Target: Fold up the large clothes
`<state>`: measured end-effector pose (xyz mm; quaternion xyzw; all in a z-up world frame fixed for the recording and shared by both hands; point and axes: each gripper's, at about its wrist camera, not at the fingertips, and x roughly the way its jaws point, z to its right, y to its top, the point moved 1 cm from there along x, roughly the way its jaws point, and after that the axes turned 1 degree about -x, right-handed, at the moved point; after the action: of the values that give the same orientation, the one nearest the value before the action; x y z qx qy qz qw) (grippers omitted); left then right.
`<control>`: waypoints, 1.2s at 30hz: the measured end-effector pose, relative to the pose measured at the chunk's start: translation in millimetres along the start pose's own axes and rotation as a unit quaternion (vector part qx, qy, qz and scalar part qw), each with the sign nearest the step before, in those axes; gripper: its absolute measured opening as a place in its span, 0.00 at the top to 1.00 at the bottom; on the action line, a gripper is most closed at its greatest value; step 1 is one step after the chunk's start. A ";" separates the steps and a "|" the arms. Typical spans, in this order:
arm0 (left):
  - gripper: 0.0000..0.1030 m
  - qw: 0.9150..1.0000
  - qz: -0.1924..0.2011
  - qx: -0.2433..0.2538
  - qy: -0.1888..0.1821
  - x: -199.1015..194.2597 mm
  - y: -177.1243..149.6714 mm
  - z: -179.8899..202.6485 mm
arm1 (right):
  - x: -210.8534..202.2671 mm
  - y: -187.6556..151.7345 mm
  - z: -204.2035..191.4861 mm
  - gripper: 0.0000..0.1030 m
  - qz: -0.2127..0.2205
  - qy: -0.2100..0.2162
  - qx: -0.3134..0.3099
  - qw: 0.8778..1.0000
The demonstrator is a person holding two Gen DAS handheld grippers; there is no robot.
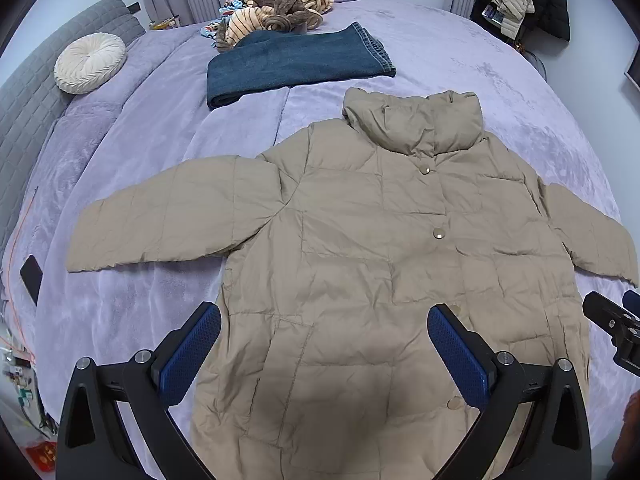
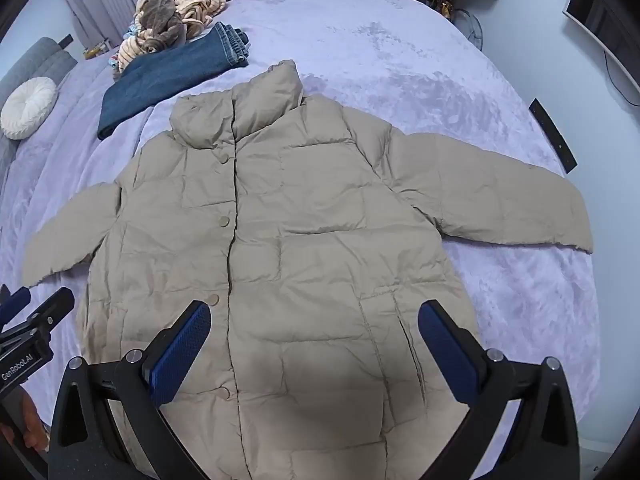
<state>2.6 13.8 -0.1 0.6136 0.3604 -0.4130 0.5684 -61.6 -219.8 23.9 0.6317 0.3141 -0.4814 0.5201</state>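
A beige quilted puffer jacket [image 1: 360,240] lies flat and buttoned on the lilac bed, collar away from me, both sleeves spread out to the sides; it also shows in the right wrist view [image 2: 300,240]. My left gripper [image 1: 324,316] is open and empty, hovering above the jacket's lower left part. My right gripper [image 2: 314,312] is open and empty above the lower right part. Each gripper shows at the edge of the other's view: the right one [image 1: 612,320], the left one [image 2: 32,316].
Folded blue jeans [image 1: 296,64] lie beyond the collar. A pile of striped and brown clothes [image 1: 276,4] sits at the far end. A white round cushion [image 1: 90,62] rests by the grey headboard. A black phone [image 1: 31,278] lies at the bed's left edge. The lilac bedspread [image 1: 500,92] surrounds the jacket.
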 end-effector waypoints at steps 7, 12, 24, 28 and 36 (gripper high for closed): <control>0.00 1.000 0.000 0.000 0.002 0.1 0.0 0.6 | -1.7 1.2 -2.3 0.00 0.001 -0.001 -0.002 1.000; 0.00 1.000 0.000 -0.001 0.003 0.0 0.1 1.3 | -1.1 0.6 -2.8 0.00 0.001 -0.001 -0.002 1.000; 0.00 1.000 -0.002 -0.002 0.008 -0.6 0.0 1.3 | -1.5 0.6 -3.0 0.00 0.002 -0.001 -0.002 1.000; 0.00 1.000 -0.002 -0.002 0.009 -0.7 0.1 1.8 | -1.8 0.7 -3.1 0.00 0.002 -0.001 -0.002 1.000; 0.00 1.000 -0.002 -0.002 0.009 -0.9 0.4 1.8 | -2.3 0.5 -3.0 0.00 0.003 -0.002 -0.002 1.000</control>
<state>2.4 12.0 0.8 0.6156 0.3672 -0.4080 0.5654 -61.1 -216.9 26.2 0.6305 0.3122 -0.4809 0.5232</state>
